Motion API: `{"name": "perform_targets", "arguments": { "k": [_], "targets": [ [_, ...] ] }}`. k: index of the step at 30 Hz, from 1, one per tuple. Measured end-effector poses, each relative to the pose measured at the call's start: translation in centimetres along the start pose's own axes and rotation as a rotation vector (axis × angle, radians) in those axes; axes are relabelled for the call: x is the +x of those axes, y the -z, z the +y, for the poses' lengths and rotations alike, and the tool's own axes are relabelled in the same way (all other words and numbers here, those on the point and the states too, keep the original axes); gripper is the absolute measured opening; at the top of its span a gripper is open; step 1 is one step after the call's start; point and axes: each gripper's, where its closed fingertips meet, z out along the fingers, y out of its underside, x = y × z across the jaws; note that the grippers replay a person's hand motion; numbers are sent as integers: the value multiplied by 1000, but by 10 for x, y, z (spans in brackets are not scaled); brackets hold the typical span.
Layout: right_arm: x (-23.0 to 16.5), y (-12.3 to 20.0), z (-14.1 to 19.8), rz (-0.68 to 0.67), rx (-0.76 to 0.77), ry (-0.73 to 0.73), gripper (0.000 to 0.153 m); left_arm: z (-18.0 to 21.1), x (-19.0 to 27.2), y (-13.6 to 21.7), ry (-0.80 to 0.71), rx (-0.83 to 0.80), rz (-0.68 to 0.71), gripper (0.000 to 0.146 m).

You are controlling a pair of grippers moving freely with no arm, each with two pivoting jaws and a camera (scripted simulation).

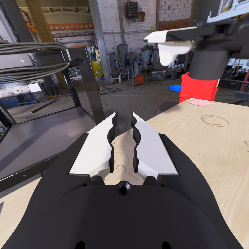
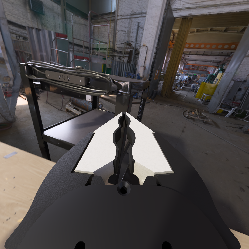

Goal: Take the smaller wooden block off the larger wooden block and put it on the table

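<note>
My left tongs (image 1: 124,115) hang parted and empty over the table (image 1: 202,148) corner nearest the black cart (image 1: 47,134). My right tongs (image 2: 124,113) are clenched on nothing, pointing at that cart, off the table's edge. Neither block is in sight. I'd expect the smaller one to be light, stiff and unbreakable; I'd pinch its flat opposite sides.

Desk (image 1: 202,148) pale wood grain with brown ring stains; pink note (image 1: 200,103) on it. Behind the desk, red bin (image 1: 198,89), blue tray (image 1: 175,88). Left tongs (image 1: 124,118) white, black body. Cart (image 2: 83,129) glossy black, grey cables (image 2: 75,80).
</note>
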Motion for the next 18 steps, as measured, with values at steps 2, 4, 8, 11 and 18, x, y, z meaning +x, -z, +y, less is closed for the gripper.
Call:
{"name": "perform_targets", "arguments": {
  "k": [2,4,8,11,18],
  "targets": [
    [-2,14,4,-24,-11,33,0,-12,-5,6,-5,4,4,19],
    [-1,33,13,-50,-35,76,0,-28,-21,20,-22,-23,1,19],
    [18,75,39,-72,-88,122,0,-67,-99,79,-29,-110,-125,19],
    [41,106,62,-64,-139,81,4,-49,-178,133,-46,-430,-277,23],
    [84,151,87,34,-135,-42,9,91,-264,248,136,-1384,-207,43]
  ]
}}
